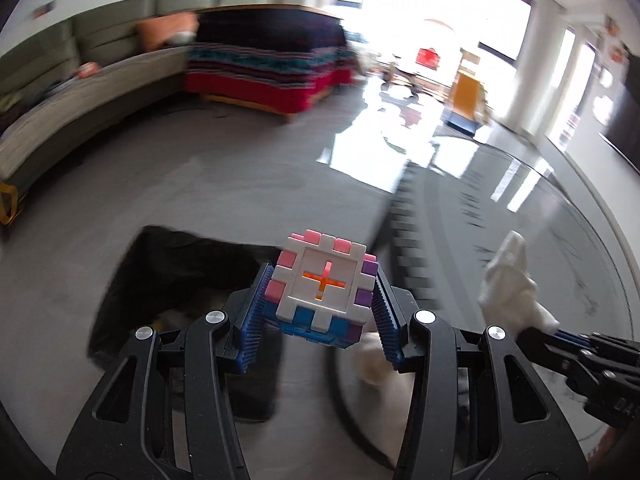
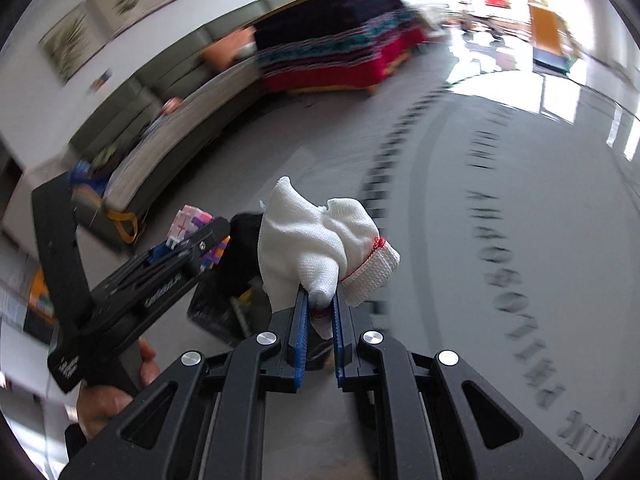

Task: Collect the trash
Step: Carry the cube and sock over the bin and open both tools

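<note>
- Grey glossy floor (image 1: 200, 184) w/ dark lettering, long sofa (image 1: 60, 120) along the wall, striped cloth-covered table (image 1: 272, 68) beyond, bright windows at back; bkgd blurred.
- Left gripper (image 1: 320, 300): jaws partway apart, clamped on a toy cube (image 1: 324, 280) – pink/white/purple/blue interlocking plastic, orange core showing thru a cross slot. Blue ribbed pads press its two opp. sides; cube sits at the jaw tips, front face toward the cam.
- Right gripper (image 2: 320, 304): jaws nearly together, pinching a white knit glove (image 2: 316, 240) w/ red-stitched cuff. Only a fold is between the pads; the rest bunches up above and beyond the tips, cuff flopping to the right of the jaws.
- Black bin bag (image 1: 176, 280) lies open on the floor below/behind the left jaws, some scraps inside; in the right view it's just left of the jaws, behind the other gripper.
- A hand (image 2: 108, 396) holds the left gripper's handle, low left in the right view.
- Handling, my read: cube = light, rigid, smooth plastic, may pop apart if squeezed hard; flat-side grip is the right one. Glove = very light, soft, limp, grippy knit; any fold works, but it could snag on the ribbed pads at release.
- Both items look ready to drop in the bag.
</note>
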A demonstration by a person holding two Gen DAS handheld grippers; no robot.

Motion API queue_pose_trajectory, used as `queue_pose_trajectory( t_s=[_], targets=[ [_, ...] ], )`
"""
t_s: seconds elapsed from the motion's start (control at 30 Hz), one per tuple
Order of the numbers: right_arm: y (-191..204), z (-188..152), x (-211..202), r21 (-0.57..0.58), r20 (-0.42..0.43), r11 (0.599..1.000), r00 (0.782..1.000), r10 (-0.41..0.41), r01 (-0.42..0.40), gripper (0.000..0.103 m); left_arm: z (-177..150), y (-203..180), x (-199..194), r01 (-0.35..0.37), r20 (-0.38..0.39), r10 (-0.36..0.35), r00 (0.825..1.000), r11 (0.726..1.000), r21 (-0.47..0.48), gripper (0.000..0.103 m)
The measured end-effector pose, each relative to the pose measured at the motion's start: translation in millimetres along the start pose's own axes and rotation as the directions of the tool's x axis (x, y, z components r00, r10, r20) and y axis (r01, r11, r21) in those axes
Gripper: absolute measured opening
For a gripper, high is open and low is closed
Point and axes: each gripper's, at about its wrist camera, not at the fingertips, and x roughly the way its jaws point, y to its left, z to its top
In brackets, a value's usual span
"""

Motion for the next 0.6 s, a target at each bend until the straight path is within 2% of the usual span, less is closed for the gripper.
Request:
queue_pose_trajectory(
  t_s=[0.17, 0.33, 0.37, 0.4, 0.43, 0.47, 0.5, 0.53, 0.6],
  targets=[
    [57.3, 13.9, 42.0, -0.124, -0.061, 0.992, 0.998, 0.028, -0.036, 0.012, -2.3, 69.9, -2.9, -0.123, -0.001, 0.124, 0.992, 0.988, -0.097, 0.047],
    [94.8, 34.8, 89.4, -0.147, -0.121, 0.984, 0.989, 0.086, -0.104, 0.012, -5.7, 133.1, 2.9, -0.217, -0.033, 0.215, 0.976, 0.953, -0.213, 0.047],
    [99.8, 38.9, 96.4, -0.149, -0.126, 0.982, 0.987, 0.098, -0.117, 0.015, -5.8, 139.1, 3.7, -0.227, -0.036, 0.224, 0.974, 0.948, -0.224, 0.048],
    [104.9, 43.2, 104.8, -0.156, -0.14, 0.981, 0.985, 0.097, -0.118, 0.036, -4.3, 150.8, 4.7, -0.245, -0.04, 0.242, 0.969, 0.938, -0.245, 0.052],
    [111.4, 48.4, 115.9, -0.164, -0.154, 0.982, 0.985, 0.072, -0.097, 0.052, -2.6, 158.3, 5.9, -0.259, -0.047, 0.256, 0.966, 0.932, -0.252, 0.071],
    [114.5, 52.1, 121.5, -0.167, -0.144, 0.983, 0.988, 0.058, -0.082, 0.061, -1.1, 165.5, 5.6, -0.284, -0.055, 0.28, 0.958, 0.924, -0.255, 0.082],
    [116.4, 54.9, 125.6, -0.174, -0.132, 0.983, 0.99, 0.041, -0.064, 0.061, 0.4, 169.9, 6.0, -0.308, -0.054, 0.305, 0.951, 0.916, -0.256, 0.098],
    [117.3, 56.9, 129.8, -0.183, -0.131, 0.982, 0.991, 0.026, -0.05, 0.061, 3.6, 174.3, 4.6, -0.343, -0.044, 0.344, 0.938, 0.903, -0.258, 0.098],
    [114.0, 55.1, 131.1, -0.18, -0.134, 0.982, 0.99, 0.033, -0.058, 0.061, 6.3, 180.7, 5.3, -0.37, -0.052, 0.37, 0.928, 0.893, -0.256, 0.098]
  ],
)
